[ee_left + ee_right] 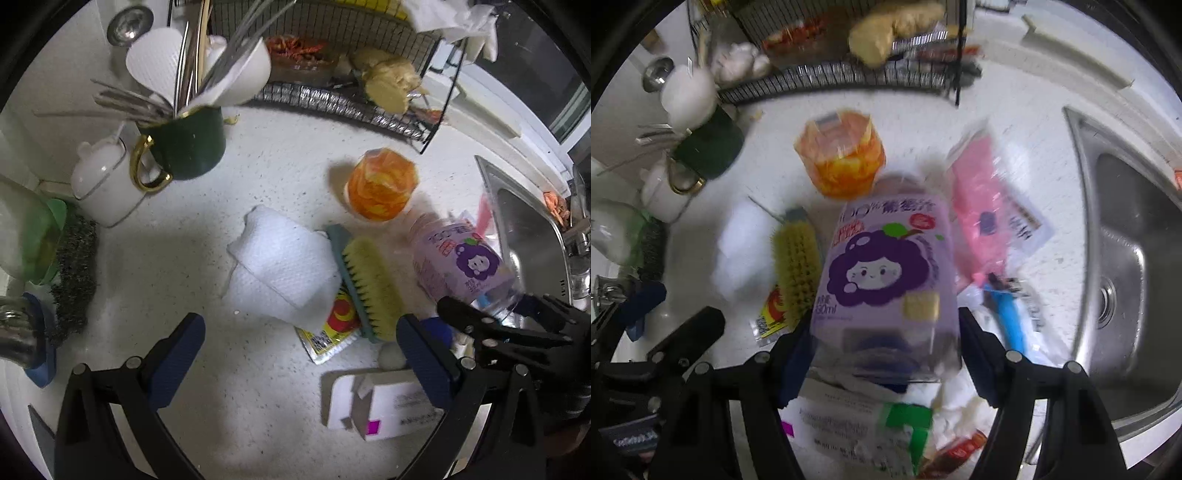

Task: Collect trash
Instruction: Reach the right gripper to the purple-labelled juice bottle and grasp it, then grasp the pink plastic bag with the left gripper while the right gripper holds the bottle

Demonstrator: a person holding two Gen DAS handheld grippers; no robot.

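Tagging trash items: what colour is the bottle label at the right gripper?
Pale purple bottle label with a dark purple grape-haired cartoon face; clearest in the right wrist view.

Under my left gripper [301, 350] the counter [155, 266] is bare toward the mug [192, 144] and teapot [105, 184]. Ahead the napkin [284, 266], brush [364, 280] and sachet [328, 332] lie packed together; a box [380, 406] blocks the near right. My right gripper [886, 350] is hemmed by the bottle [886, 266], pink packet [982, 206] and sink [1126, 236].
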